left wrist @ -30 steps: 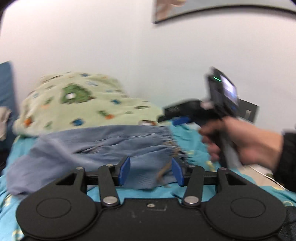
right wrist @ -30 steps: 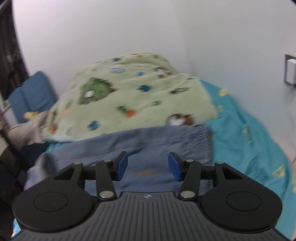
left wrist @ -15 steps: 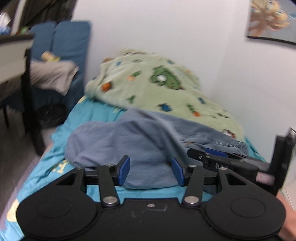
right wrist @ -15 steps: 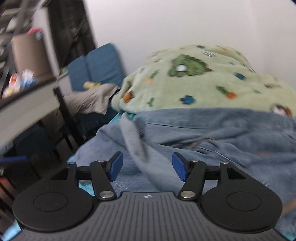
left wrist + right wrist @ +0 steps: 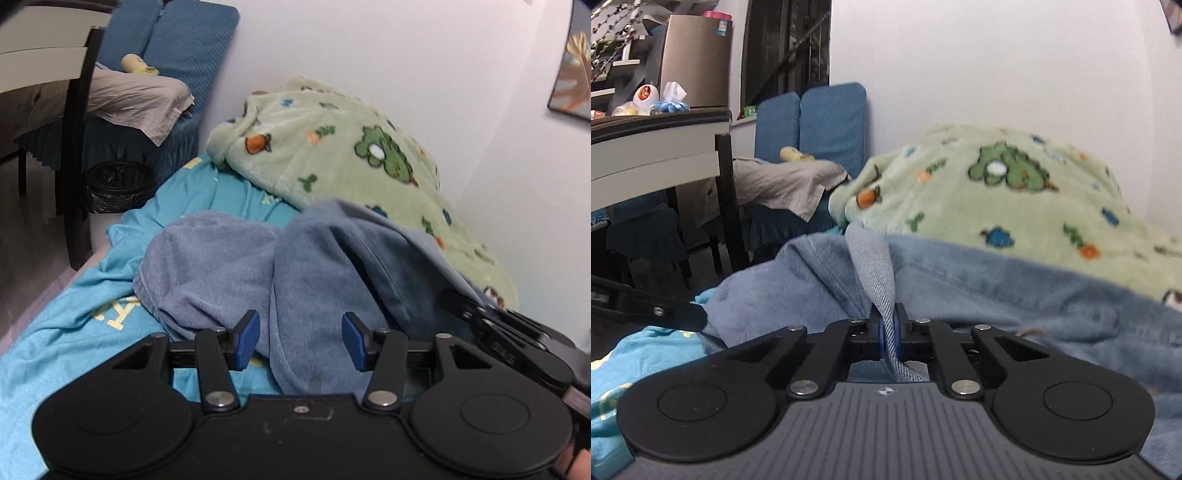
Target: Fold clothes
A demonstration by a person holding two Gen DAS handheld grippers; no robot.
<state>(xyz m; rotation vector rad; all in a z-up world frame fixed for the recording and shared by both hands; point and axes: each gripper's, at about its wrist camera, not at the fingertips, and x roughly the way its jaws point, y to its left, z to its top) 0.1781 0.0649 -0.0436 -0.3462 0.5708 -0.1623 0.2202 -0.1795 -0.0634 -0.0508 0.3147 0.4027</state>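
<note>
Item: blue garment (image 5: 317,266), soft denim-like cloth, lying rumpled in two rounded humps on the bed (image 5: 74,332), its far edge resting against a green patterned blanket (image 5: 332,147). Not flat; folds are loose and uneven, so it does not yet read as a tidy folded piece.

Right claw (image 5: 888,332): pressed together on a raised fold of the garment, which stands up in a peak from the pinch, seemingly to lift or carry that edge across.

Left claw (image 5: 300,339): spread wide, gripping nothing, poised low over the near hump, blue pads (image 5: 246,339) either side of the cloth, probably placed to take a second hold.

Surroundings: turquoise sheet with yellow print under the garment; blue chair (image 5: 812,122) with a grey cloth (image 5: 783,184) over it beyond the bed; worktop (image 5: 657,147) at left; white wall behind.
</note>
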